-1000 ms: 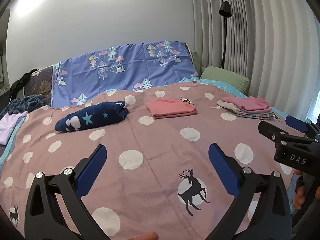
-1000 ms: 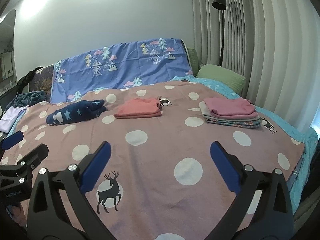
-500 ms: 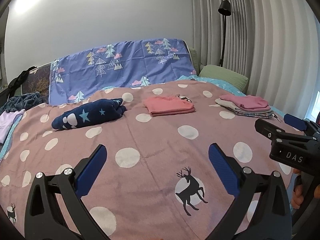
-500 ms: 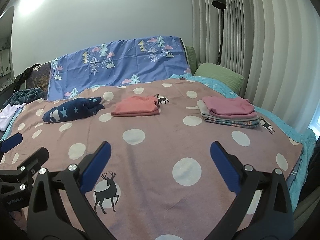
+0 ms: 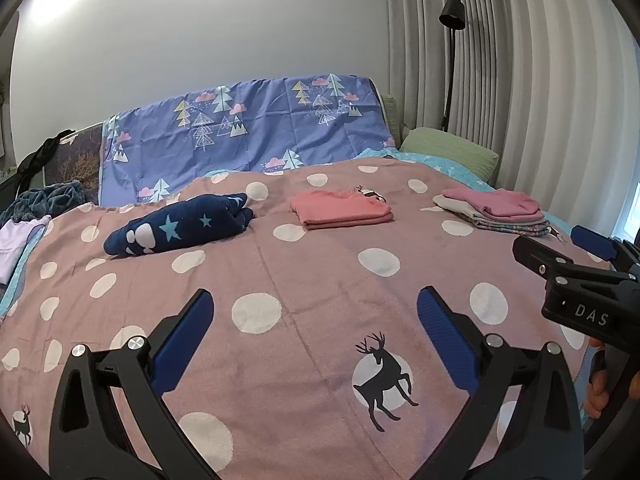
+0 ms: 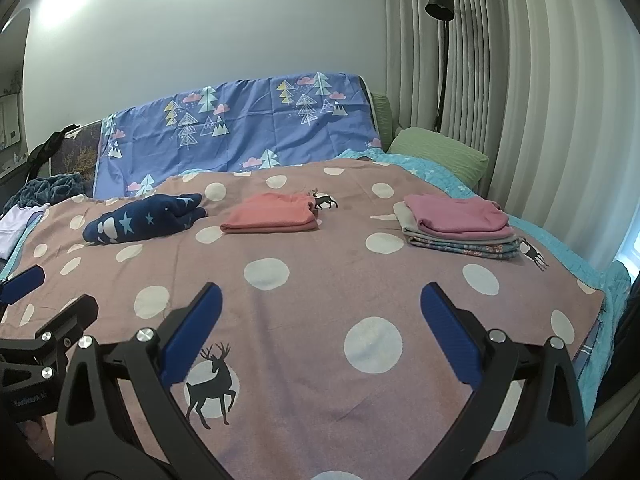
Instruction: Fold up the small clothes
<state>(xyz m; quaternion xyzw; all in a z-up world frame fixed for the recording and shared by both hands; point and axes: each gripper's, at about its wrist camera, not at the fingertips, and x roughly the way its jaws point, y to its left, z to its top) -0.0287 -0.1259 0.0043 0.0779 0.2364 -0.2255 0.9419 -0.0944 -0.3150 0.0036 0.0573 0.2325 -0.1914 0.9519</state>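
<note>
From my left wrist camera, my left gripper (image 5: pixel 314 328) is spread wide, with nothing between its blue pads (image 5: pixel 182 342). It hangs over a pink blanket (image 5: pixel 320 280) with white dots and a black deer (image 5: pixel 382 380) on it. Far off on the blanket lies a dark blue cloth with stars (image 5: pixel 180 230), all bunched up. To the right of it sits a folded coral cloth (image 5: pixel 340 212). Further right is a neat stack of folded clothes (image 5: pixel 494 210) with a pink one on top. My right gripper (image 5: pixel 576 264) pokes in at the right edge, and I can see my fingers (image 5: pixel 596 396) under it.

From my right wrist camera, my right gripper (image 6: pixel 320 320) is wide too, and holds nothing. The dark blue cloth with stars (image 6: pixel 144 224) lies far off to the left. The folded coral cloth (image 6: pixel 272 218) is in the middle. The stack of folded clothes (image 6: pixel 460 226) is on the right, near the blanket's edge. My left gripper (image 6: pixel 44 320) shows at the left edge. Behind the bed hangs a purple sheet with trees (image 6: pixel 240 128), with a green pillow (image 6: pixel 440 152) and a black lamp (image 6: pixel 440 4) by the grey curtain (image 6: pixel 540 80).
</note>
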